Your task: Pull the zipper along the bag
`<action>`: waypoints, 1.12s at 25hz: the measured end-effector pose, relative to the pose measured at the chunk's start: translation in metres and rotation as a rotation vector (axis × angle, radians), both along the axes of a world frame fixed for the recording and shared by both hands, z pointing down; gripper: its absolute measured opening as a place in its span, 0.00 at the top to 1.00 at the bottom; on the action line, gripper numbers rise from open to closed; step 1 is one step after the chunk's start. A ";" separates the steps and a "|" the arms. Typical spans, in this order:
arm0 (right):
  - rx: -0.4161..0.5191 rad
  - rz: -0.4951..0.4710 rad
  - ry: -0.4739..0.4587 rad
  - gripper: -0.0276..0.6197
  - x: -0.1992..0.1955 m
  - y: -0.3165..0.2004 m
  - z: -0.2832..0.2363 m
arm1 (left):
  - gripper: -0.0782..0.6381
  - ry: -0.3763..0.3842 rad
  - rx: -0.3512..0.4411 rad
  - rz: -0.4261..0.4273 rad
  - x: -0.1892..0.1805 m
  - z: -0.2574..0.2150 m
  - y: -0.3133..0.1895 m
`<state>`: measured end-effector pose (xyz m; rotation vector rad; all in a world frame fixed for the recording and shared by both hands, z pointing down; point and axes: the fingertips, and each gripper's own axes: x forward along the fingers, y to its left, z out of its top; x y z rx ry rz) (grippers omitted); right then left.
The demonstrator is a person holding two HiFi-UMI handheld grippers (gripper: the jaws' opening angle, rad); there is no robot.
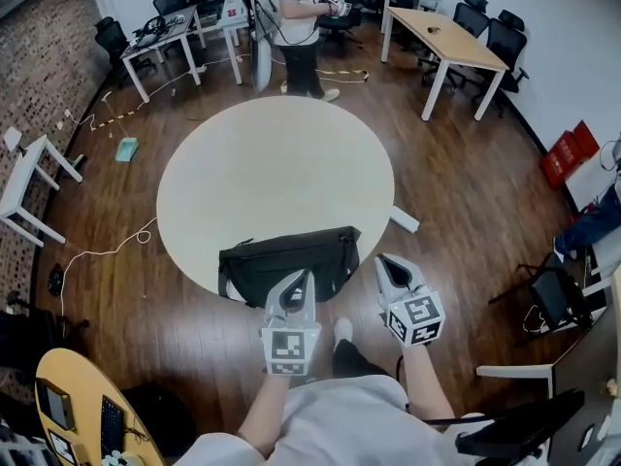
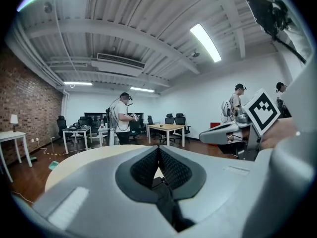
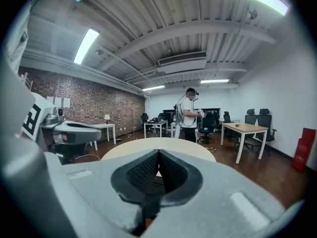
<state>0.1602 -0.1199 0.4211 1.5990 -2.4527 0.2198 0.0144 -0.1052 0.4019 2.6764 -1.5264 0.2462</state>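
Note:
A black bag (image 1: 289,260) lies flat at the near edge of the round beige table (image 1: 277,168), its long side across my view. My left gripper (image 1: 304,276) hovers over the bag's near edge, right of its middle, jaws shut with nothing between them. My right gripper (image 1: 381,259) hangs just off the bag's right end, beyond the table's rim, also shut and empty. In the left gripper view the closed pads (image 2: 159,148) point level across the tabletop (image 2: 94,155). The right gripper view shows its pads (image 3: 158,152) closed over the table (image 3: 163,144). The zipper is too small to make out.
A person (image 1: 296,27) stands beyond the table's far side. Desks and office chairs (image 1: 170,32) line the back, with a wooden table (image 1: 446,42) at back right. A white side table (image 1: 29,178) and floor cables (image 1: 107,250) lie left; a small white object (image 1: 404,219) lies on the floor right.

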 end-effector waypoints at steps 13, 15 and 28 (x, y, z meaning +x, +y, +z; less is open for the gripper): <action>-0.495 -0.553 0.147 0.97 0.022 -0.176 0.196 | 0.87 -0.145 -0.194 0.068 0.092 0.089 -0.111; -0.589 -0.663 0.199 0.97 0.012 -0.185 0.222 | 0.87 -0.173 -0.240 0.081 0.097 0.107 -0.113; -1.032 -0.973 0.214 0.97 -0.018 -0.202 0.307 | 0.62 -0.695 -0.259 0.395 0.137 0.200 -0.142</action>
